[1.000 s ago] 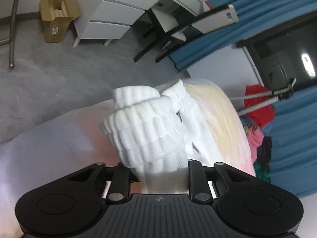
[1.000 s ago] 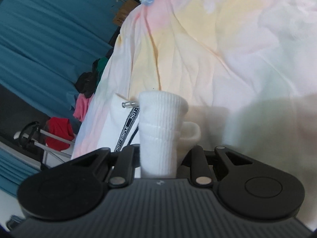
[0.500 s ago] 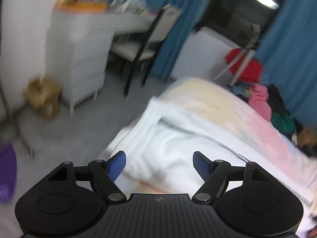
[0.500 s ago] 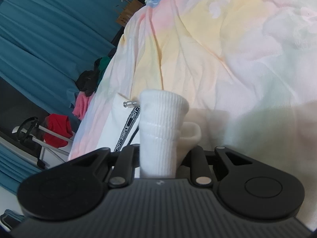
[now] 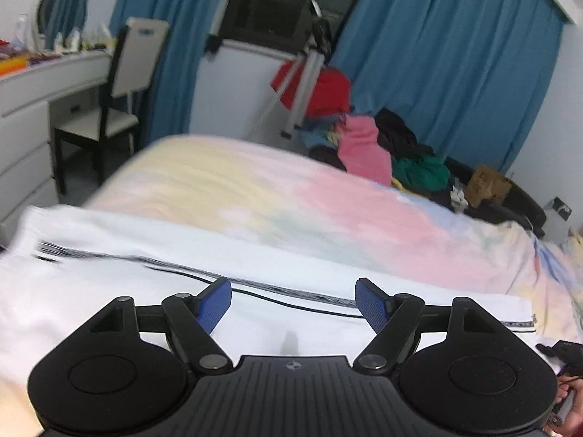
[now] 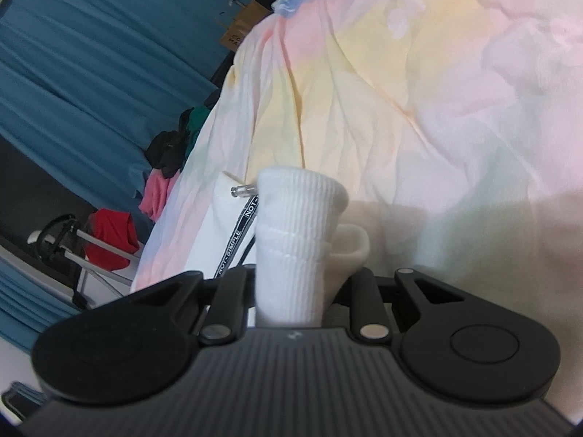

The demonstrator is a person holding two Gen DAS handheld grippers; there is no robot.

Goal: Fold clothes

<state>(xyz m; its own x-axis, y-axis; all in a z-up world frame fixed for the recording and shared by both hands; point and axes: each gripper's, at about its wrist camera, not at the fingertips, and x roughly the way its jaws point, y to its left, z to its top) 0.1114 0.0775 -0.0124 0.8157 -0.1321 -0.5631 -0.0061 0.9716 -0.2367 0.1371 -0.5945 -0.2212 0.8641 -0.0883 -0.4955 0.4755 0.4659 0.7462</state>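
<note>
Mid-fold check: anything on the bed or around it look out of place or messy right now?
On the bed nothing looks wrong: the white garment lies flat and the right gripper holds the ribbed cuff. The only mess is the unfolded clothes pile heaped past the bed's far edge, by the curtains.

"NOT SIMPLE" on garment's black tape (image 6: pixel 238 235)

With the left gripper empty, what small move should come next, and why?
Probably lower the open left gripper onto the white garment beneath it and pinch a hem. The right gripper already clamps the ribbed white cuff, so the fold likely needs a second grip.
</note>
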